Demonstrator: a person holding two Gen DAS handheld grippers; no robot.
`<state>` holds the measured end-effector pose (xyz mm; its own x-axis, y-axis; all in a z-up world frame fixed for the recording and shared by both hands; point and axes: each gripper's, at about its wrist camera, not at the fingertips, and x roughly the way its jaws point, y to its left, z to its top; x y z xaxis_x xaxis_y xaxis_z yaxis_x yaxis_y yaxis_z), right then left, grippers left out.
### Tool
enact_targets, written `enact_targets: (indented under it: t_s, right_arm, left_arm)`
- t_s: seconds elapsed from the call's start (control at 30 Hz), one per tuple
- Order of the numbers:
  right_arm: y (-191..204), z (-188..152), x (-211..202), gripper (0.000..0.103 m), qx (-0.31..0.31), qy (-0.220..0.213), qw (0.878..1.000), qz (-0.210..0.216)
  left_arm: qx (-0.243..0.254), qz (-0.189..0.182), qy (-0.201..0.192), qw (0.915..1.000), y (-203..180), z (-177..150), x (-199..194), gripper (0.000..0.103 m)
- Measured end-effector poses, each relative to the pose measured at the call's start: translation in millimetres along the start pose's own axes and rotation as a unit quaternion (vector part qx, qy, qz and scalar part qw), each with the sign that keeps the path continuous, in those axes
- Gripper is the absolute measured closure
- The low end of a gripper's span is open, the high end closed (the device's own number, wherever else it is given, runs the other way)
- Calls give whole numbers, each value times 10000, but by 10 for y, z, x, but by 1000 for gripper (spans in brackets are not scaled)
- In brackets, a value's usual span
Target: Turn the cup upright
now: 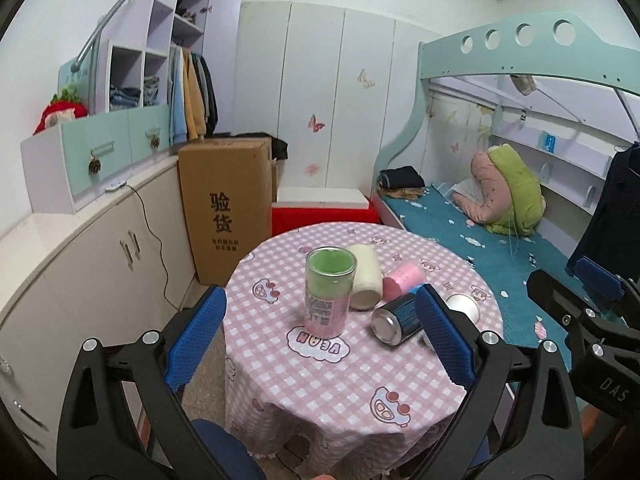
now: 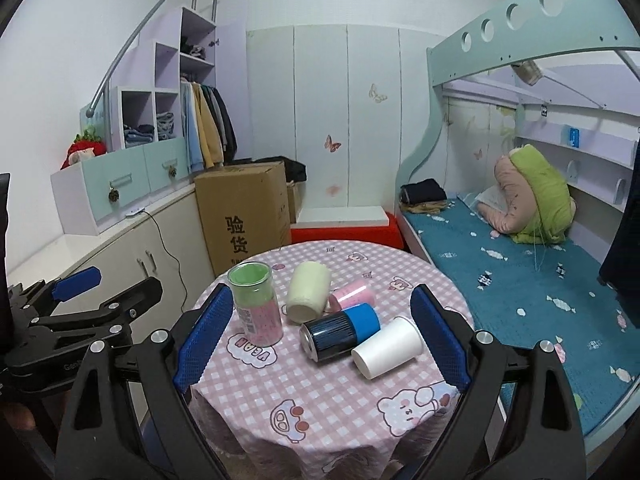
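A white paper cup [image 2: 387, 347] lies on its side on the round table [image 2: 320, 400], mouth toward me; in the left wrist view it [image 1: 464, 307] is half hidden behind my finger. A clear upright cup [image 1: 329, 291] with green and pink contents stands left of it and also shows in the right wrist view [image 2: 256, 307]. My left gripper [image 1: 320, 336] is open and empty above the table's near edge. My right gripper [image 2: 320, 340] is open and empty, a little short of the white cup.
A dark blue cup [image 2: 340, 330], a cream cup [image 2: 307, 296] and a pink cup [image 2: 352, 298] lie on their sides mid-table. A cardboard box [image 2: 244, 216] and cabinets [image 2: 120, 264] stand to the left. A bunk bed [image 2: 520, 280] runs along the right.
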<state>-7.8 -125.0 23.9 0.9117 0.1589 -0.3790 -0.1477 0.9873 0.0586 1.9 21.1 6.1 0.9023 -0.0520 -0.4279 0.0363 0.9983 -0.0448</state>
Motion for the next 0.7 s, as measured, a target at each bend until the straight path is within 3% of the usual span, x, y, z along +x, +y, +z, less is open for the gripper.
enact_targets:
  t_s: [0.1,0.17,0.3,0.7]
  right_arm:
    - [-26,-17,-95,16,15,-87,10000,-45]
    - [-50,-18,-142,6,48,-138,9999,-63]
    - [-85,-13,-235,7,59,-342,9994,-91]
    - [-129,-20,-242,7,68,-370,9992,-154]
  left_arm:
    - [55,20,-134,9999,-75,11,-70,7]
    - [109,41,-201,9997,-123,2,-113,6]
    - [154,-10,-267,9995,-183,7,-143,6]
    - [245,49,-430,9988,-301,29,-154,6]
